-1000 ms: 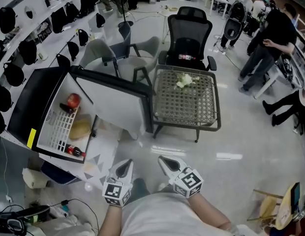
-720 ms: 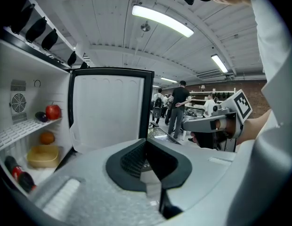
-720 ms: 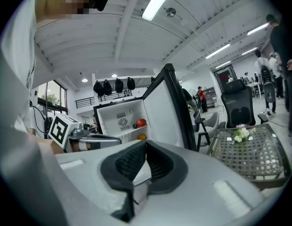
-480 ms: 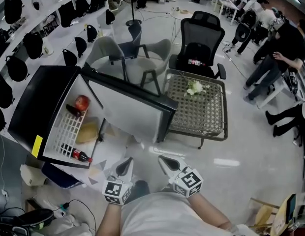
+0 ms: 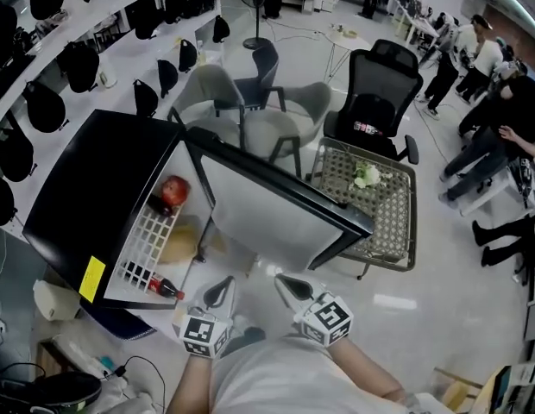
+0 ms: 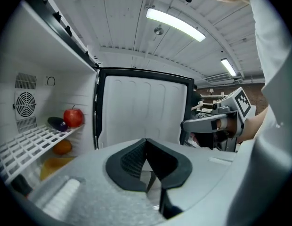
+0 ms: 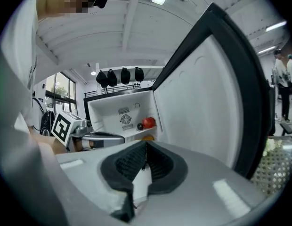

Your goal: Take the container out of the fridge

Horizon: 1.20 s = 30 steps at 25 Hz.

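Observation:
The small black fridge stands at the left with its door swung wide open. On its white wire shelf lie a red apple and a dark eggplant. A yellowish container sits below the shelf, and shows again as the container under an orange. My left gripper and right gripper are both held low near my body, short of the fridge opening. Each is shut with nothing between its jaws.
A cola bottle lies at the fridge's lower front. Behind the door stands a wicker table with white flowers, a black office chair and grey chairs. Shelves of black caps line the left. People stand at the right.
The view has swung left and closer to the fridge, so the fridge and its open door now fill more of the middle. Both grippers stay shut in the same low place.

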{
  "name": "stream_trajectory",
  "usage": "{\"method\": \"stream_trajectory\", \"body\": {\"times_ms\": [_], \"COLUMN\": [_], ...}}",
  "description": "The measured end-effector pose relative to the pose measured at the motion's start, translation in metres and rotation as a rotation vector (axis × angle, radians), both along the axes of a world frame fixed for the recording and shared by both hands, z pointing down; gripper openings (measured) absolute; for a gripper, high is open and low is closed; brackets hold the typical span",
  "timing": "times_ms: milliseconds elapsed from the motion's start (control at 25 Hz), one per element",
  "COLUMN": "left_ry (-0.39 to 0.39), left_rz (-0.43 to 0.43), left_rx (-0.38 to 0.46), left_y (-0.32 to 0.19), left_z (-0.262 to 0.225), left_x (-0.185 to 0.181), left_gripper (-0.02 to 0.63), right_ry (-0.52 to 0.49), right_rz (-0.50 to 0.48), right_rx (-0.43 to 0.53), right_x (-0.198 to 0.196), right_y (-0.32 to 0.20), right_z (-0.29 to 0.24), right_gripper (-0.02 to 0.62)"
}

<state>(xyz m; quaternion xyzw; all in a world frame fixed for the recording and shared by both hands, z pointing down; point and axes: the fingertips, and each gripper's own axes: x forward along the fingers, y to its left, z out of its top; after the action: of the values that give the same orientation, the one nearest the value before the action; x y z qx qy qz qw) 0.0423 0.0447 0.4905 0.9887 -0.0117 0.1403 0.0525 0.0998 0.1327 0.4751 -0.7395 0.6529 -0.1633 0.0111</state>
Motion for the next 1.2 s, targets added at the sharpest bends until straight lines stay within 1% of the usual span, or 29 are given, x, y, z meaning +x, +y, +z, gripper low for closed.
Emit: {"method": "stream_trajectory", "body": {"times_ms": [320,680,800,1000,1200], "left_ry": [-0.011,-0.031,-0.038,-0.052,-0.073], "left_rz": [-0.025,-0.099,-0.151,-0.268,-0.377], "left_rx": [-0.021,-0.041,-0.046,-0.054,-0.060], "left_y": [-0.057,-0.079,-0.084,-0.094,-0.104], "left_z": [0.014,0.023,0.024,0.026,0.032], "left_x": [-0.017,-0.038,-0.042,-0.051,-0.066], "left_gripper": [0.009,0.009,0.008,0.009,0.009], "right_ry": [0.024,0.039,0.028,0.032,0.049], "right_rz": [-0.055,-0.196,-0.253,-0.379,-0.482], "right_rx": [-0.036,-0.077,-0.083,-0.102,-0.120], "right_x": [-0.011,-0.032,-0.033,-0.038,-0.044], "right_y": [-0.073,-0.124,-0.137,-0.158,-0.178], "right_z": [0.010,0.019,0.020,0.027,0.038], "right_gripper": [0.003,0.003,0.003,0.003,0.003]}}
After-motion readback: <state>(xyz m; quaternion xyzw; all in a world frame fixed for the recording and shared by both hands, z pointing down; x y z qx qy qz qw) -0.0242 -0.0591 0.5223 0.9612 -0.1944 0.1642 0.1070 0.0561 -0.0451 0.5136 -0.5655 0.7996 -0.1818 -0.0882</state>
